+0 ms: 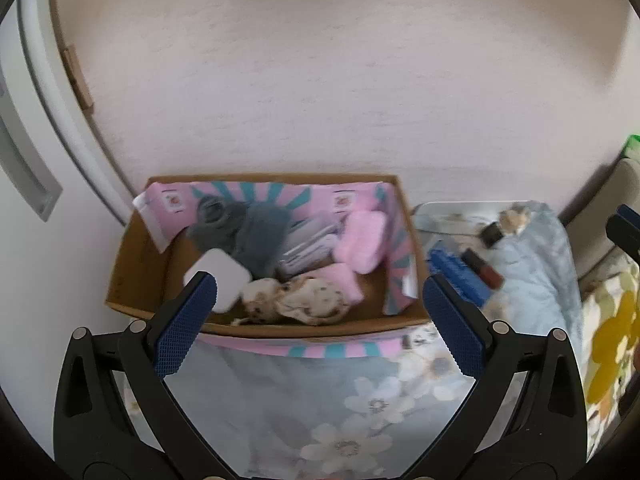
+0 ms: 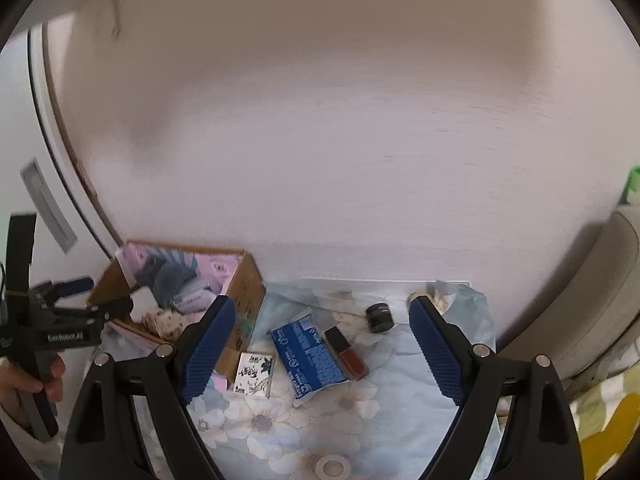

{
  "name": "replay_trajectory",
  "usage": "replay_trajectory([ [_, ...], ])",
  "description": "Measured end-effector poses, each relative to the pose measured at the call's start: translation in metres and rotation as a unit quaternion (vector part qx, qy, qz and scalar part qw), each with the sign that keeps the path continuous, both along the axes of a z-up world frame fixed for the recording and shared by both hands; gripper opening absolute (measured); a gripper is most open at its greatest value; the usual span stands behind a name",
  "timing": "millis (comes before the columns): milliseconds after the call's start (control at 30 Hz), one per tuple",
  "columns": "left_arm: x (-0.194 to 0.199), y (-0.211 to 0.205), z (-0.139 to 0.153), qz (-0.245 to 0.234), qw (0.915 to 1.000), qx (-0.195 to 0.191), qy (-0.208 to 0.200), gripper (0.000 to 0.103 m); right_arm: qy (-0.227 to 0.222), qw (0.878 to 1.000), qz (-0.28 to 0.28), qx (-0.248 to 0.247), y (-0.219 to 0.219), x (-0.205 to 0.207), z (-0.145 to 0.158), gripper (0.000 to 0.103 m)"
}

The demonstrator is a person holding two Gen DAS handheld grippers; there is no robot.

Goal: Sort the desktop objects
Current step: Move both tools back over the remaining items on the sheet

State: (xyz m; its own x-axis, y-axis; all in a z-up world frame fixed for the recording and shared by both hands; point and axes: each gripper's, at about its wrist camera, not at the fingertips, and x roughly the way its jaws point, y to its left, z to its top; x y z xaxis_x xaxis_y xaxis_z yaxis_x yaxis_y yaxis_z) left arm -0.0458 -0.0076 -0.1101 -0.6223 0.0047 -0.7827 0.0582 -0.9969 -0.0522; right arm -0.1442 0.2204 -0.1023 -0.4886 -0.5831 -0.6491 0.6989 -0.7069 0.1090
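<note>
Both open grippers hover; blue packet [image 2: 307, 356] lies between right fingers [image 2: 208, 344]

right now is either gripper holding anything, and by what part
Nothing is held. The left gripper is open over the box, and the right gripper is open above the blue packet and lipstick.

Tape roll [image 2: 333, 467] cut off by right wrist view's bottom edge. Print on blue packet [image 2: 307, 351] too small to read. Green thing [image 1: 633, 147] clipped at the edge, unidentifiable.

Floral cloth [image 2: 360, 412] — box [image 2: 250, 292], packet [image 2: 308, 356]
</note>
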Motion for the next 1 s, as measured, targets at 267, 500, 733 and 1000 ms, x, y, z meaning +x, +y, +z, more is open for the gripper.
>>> replay_trajectory([
  [267, 0.010, 0.037, -0.012, -0.051, 0.9971, 0.057, 0.002, 0.102, -0.028, 0.999, -0.023, 0.016, 0.047, -0.018, -0.031, 0.087],
  [500, 0.019, 0.090, -0.034, -0.062, 0.9972, 0.042, 0.007, 0.102, -0.077, 0.996, -0.013, 0.032, 0.063, -0.037, -0.069, 0.087],
  [733, 0.030, 0.112, -0.091, 0.043, 0.9990, 0.013, -0.002, 0.094, -0.100, 0.992, 0.037, 0.062, 0.053, -0.059, -0.098, 0.086],
  [1000, 0.012, 0.139, -0.149, 0.100, 0.9948, -0.009, -0.022, 0.085, -0.112, 0.985, 0.096, 0.085, 0.021, -0.076, -0.131, 0.086],
])
